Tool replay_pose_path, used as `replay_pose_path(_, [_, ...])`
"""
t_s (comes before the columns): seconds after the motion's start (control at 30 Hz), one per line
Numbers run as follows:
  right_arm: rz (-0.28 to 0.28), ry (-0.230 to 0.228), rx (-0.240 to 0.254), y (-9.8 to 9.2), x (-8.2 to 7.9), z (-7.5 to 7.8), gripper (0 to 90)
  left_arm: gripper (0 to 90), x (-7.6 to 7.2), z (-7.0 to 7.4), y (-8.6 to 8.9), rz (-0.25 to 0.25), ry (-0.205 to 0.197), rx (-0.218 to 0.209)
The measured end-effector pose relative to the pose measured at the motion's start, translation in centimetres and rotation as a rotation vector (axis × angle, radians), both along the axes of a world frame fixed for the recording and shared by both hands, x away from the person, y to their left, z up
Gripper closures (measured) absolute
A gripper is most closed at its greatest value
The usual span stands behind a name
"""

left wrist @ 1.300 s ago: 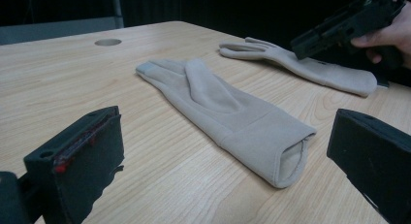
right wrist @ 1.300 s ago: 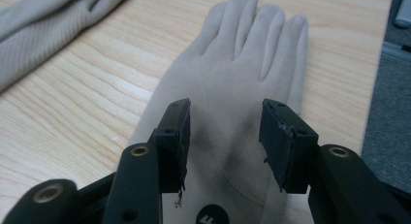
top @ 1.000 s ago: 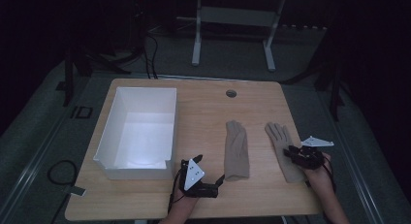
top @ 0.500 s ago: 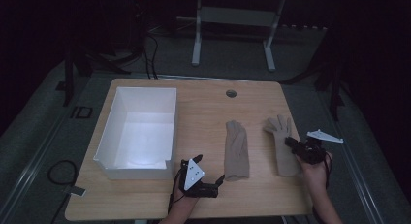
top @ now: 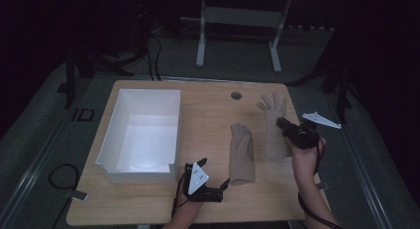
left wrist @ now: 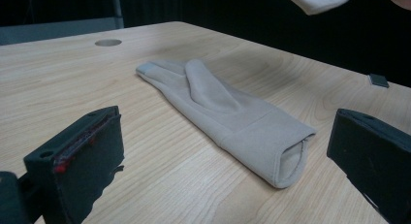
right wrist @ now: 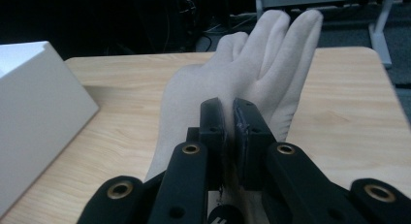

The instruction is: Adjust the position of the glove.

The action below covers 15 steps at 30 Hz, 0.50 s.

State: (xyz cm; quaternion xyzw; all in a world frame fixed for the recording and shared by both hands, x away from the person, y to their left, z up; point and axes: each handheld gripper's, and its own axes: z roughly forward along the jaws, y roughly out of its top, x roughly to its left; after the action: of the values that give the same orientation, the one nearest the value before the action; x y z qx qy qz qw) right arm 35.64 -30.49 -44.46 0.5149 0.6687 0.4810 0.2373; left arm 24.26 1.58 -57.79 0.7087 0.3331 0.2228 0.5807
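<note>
Your right gripper (top: pixel 283 124) is clamped on the right glove (top: pixel 274 121), jaws just closed tight, lifting it off the table (top: pixel 208 110) — right of the folded glove (top: pixel 242 152), which lies flat before your wide-open left gripper (top: pixel 222 185).

— What do we have on the table (top: pixel 208 125)?

— We see the box (top: pixel 141 135) on its left half and a folded glove (top: pixel 242 152) lying flat right of the box. The second glove (top: pixel 274 125) sits further right, pinched in the right claw (top: pixel 283 124).

— And nearer us?

— The left claw (top: pixel 221 185) rests at the near edge, between box and folded glove, spread wide.
</note>
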Motion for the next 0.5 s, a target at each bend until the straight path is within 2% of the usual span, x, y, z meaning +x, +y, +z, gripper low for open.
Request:
replay_pose_path(0.1, [0.005, -0.004, 0.015, 2.1, -0.1, 0.1, 83.4, 0.2, 0.0, 0.0, 0.0, 0.0, 0.0, 0.001])
replay_pose_path(0.13, [-0.002, 0.002, 0.034, 2.7, -0.1, 0.0, 83.4, 0.2, 0.0, 0.0, 0.0, -0.001, -0.001, 0.003])
replay_pose_path(0.2, [-0.014, 0.008, 0.025, 4.0, -0.2, -0.3, 83.4, 0.2, 0.0, 0.0, 0.0, -0.002, -0.001, 0.004])
replay_pose_path(0.27, [-0.021, 0.014, 0.041, 4.5, -0.3, -0.5, 83.4, 0.2, 0.0, 0.0, 0.0, -0.002, -0.002, 0.004])
replay_pose_path(0.33, [-0.046, 0.029, 0.046, 5.9, -0.6, -1.4, 83.4, 0.2, -0.1, 0.0, 0.0, -0.004, -0.003, 0.006])
replay_pose_path(0.5, [-0.067, 0.082, 0.034, 7.3, -0.8, -3.6, 83.4, 0.2, -0.1, 0.0, 0.0, -0.006, -0.002, 0.006])
